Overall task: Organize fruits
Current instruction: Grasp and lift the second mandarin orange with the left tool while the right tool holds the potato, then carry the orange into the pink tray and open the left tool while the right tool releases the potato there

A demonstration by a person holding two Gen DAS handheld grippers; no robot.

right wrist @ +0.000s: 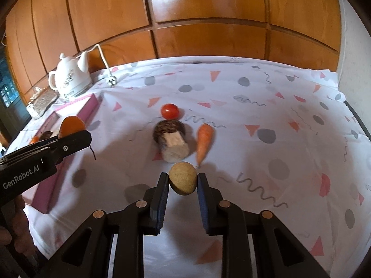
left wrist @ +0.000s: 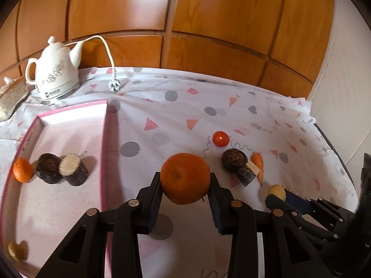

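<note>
Left wrist view: left gripper (left wrist: 185,180) is clamping the big orange (left wrist: 185,178) between both pads, holding it clear of the patterned tablecloth (left wrist: 231,115). The orange is roughly round with no usable long axis; its navel dimple is facing the camera. It's sitting just right of the pink tray (left wrist: 105,153) wall. Inside the tray: a small orange (left wrist: 22,170) at the left wall, two dark cylinders (left wrist: 62,171) touching each other beside it, the right one showing a pale cut end, and a small yellowish fruit (left wrist: 16,251) near the bottom corner. On the cloth past the big orange: a tomato (left wrist: 220,138), a dark round piece (left wrist: 234,159) touching a dark chunk (left wrist: 247,173), and a carrot (left wrist: 258,166) with its long axis running near-far, tip pointing toward the camera. Right gripper (left wrist: 277,193) is showing at lower right, closed on a yellow potato (left wrist: 277,191). White kettle (left wrist: 55,74) and its plug (left wrist: 114,85) are sitting at the far left.

Right wrist view: right gripper (right wrist: 182,181) is pinching the potato (right wrist: 182,178) between both pads, off the cloth; its long axis is running roughly across the jaws. Just beyond: the carrot (right wrist: 204,142), tip toward the camera and near the potato, the pale-ended chunk (right wrist: 175,148), the dark round piece (right wrist: 169,127), then the tomato (right wrist: 170,111). Left gripper (right wrist: 74,136) is coming in from the left, carrying the big orange (right wrist: 71,125) near the tray's (right wrist: 88,108) edge.
</note>
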